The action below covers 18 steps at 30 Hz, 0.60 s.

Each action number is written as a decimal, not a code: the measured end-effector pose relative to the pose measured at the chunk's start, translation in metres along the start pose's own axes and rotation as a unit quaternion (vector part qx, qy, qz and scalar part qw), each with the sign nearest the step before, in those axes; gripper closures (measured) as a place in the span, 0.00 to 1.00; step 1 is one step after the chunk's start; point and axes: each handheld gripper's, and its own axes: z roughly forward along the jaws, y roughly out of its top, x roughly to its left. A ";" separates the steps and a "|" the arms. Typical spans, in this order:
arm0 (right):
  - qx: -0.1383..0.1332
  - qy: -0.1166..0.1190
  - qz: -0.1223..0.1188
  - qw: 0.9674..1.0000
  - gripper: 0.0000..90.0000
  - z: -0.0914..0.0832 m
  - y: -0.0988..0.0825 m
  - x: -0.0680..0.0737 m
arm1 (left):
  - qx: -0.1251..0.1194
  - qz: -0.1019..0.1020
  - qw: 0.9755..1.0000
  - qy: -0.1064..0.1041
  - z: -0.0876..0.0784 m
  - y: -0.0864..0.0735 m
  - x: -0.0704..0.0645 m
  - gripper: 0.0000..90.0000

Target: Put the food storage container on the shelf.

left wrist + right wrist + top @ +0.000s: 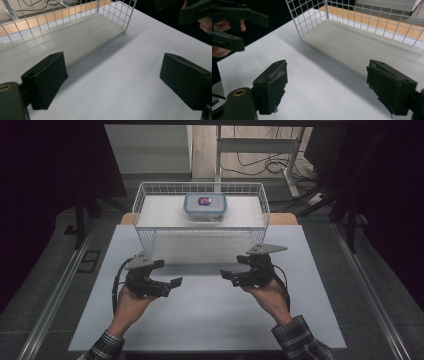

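The white bench (210, 320) carries a white wire basket (150, 202) at its far edge; inside the basket, toward its back wall, sits a clear lidded container (205, 206); in front of the basket, the left gripper (170, 285) and right gripper (227, 276) face each other, both with fingers spread, holding nothing.

Left claw (172, 282) and right claw (226, 275) gaping wide, facing inward, hand-held.

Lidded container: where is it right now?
In the high view the lidded container sits inside the white wire basket, near the middle of its far side, well beyond the left hand-held gripper and right hand-held gripper, both open over the table.
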 end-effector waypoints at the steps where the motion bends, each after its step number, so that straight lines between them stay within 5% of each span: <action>1: 0.000 -0.002 -0.002 1.000 0.14 -0.002 -0.003 0.000 | 0.002 0.002 1.000 0.000 -0.001 -0.002 -0.001 0.07; 18: -0.003 -0.023 -0.004 1.000 0.01 -0.037 -0.053 0.006 | 0.006 0.015 1.000 0.023 -0.017 -0.044 -0.019 0.01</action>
